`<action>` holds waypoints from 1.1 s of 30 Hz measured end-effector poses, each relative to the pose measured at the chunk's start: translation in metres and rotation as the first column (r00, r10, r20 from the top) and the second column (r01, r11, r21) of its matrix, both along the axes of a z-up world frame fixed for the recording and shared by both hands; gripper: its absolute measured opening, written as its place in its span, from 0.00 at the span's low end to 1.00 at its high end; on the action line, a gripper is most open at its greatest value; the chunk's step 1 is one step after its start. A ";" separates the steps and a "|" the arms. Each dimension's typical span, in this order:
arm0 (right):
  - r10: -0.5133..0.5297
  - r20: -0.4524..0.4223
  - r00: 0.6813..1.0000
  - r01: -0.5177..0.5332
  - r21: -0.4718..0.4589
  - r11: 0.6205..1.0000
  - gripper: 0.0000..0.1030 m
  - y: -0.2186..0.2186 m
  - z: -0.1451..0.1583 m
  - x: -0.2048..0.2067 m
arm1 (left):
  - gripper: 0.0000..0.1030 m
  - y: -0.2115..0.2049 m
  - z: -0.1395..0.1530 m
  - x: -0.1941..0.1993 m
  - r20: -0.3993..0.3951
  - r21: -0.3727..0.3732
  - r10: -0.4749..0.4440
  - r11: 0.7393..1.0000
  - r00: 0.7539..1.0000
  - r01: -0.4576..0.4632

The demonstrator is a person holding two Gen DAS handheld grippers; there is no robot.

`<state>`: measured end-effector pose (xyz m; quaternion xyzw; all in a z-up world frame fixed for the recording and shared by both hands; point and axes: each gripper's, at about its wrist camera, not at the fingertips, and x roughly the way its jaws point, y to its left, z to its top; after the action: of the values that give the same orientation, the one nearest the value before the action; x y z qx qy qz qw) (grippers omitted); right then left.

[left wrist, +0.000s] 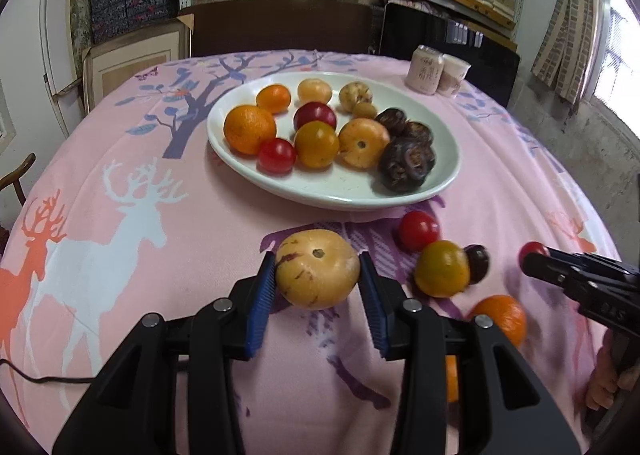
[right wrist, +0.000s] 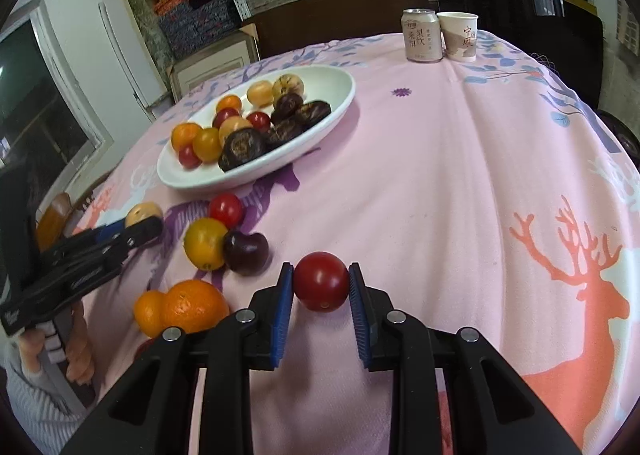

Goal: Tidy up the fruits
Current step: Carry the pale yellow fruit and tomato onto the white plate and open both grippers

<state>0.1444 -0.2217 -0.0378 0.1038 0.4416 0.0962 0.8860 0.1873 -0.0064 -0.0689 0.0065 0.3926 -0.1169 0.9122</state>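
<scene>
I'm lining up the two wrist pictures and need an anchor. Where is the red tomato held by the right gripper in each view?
Left wrist view: the red tomato is at the far right edge, at the tip of the right gripper, mostly hidden.
Right wrist view: the tomato sits low centre, between the blue pads.
Shared landmark: the white plate of fruit.

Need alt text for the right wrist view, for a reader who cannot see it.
The right gripper is shut on a red tomato on a pink deer-print tablecloth. To its left lie loose fruits, and the left gripper holds a pale yellow fruit; behind, a white plate holds more fruit.
</scene>
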 end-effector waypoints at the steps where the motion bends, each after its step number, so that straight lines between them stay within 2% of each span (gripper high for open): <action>1: 0.000 0.009 1.000 0.000 0.003 1.000 0.27 0.000 0.003 0.001 | 0.39 0.000 0.005 -0.003 0.017 -0.003 0.000 1.000 1.000 0.000; 4: 0.012 0.027 1.000 -0.012 0.026 1.000 0.27 0.002 0.015 0.009 | 0.39 -0.003 0.023 0.004 0.041 -0.032 -0.010 0.999 0.999 0.011; 7: 0.013 0.065 0.998 -0.015 0.018 1.000 0.27 0.012 0.039 0.032 | 0.39 -0.012 0.036 0.025 0.050 -0.026 -0.010 1.000 0.999 0.011; 11: -0.008 0.088 0.996 0.002 0.058 0.998 0.27 0.019 0.056 0.073 | 0.39 -0.020 0.037 0.053 0.041 -0.037 0.002 0.999 0.999 -0.001; 14: -0.013 0.067 0.998 0.007 0.090 0.996 0.27 0.021 0.052 0.099 | 0.39 -0.022 0.029 0.066 0.024 -0.039 0.000 0.999 1.000 0.001; 22: -0.054 0.013 0.998 0.053 0.057 0.997 0.28 0.027 0.029 0.152 | 0.41 -0.023 0.014 0.087 0.006 -0.002 -0.006 1.000 1.000 0.006; 23: -0.061 0.010 0.998 0.060 0.071 0.996 0.36 0.026 0.027 0.155 | 0.49 -0.023 0.013 0.087 0.008 0.000 -0.007 1.000 1.000 0.007; 24: -0.063 0.010 0.998 0.062 0.108 0.992 0.58 0.024 0.024 0.156 | 0.55 -0.023 0.013 0.086 0.009 0.002 -0.005 1.000 1.000 0.005; 25: -0.066 0.013 0.998 0.063 0.146 0.987 0.67 0.020 0.022 0.153 | 0.66 -0.022 0.014 0.085 0.014 -0.002 -0.002 1.000 1.000 0.002; 26: -0.073 0.029 0.997 0.067 0.176 0.982 0.69 0.016 0.023 0.149 | 0.69 -0.020 0.017 0.083 0.024 -0.014 0.002 1.000 1.000 -0.001; 29: -0.079 0.074 0.994 0.063 0.191 0.979 0.69 0.010 0.034 0.137 | 0.70 -0.019 0.022 0.079 0.030 -0.036 -0.007 0.999 1.000 0.008; 33: -0.129 0.124 0.984 0.095 0.247 0.964 0.82 -0.006 0.042 0.117 | 0.72 -0.019 0.024 0.066 0.051 -0.008 -0.005 1.000 0.999 0.005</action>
<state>0.2618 -0.2276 0.0046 0.2280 0.3572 0.1055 0.8996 0.2532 -0.0256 -0.0449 0.0070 0.3686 -0.1206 0.9217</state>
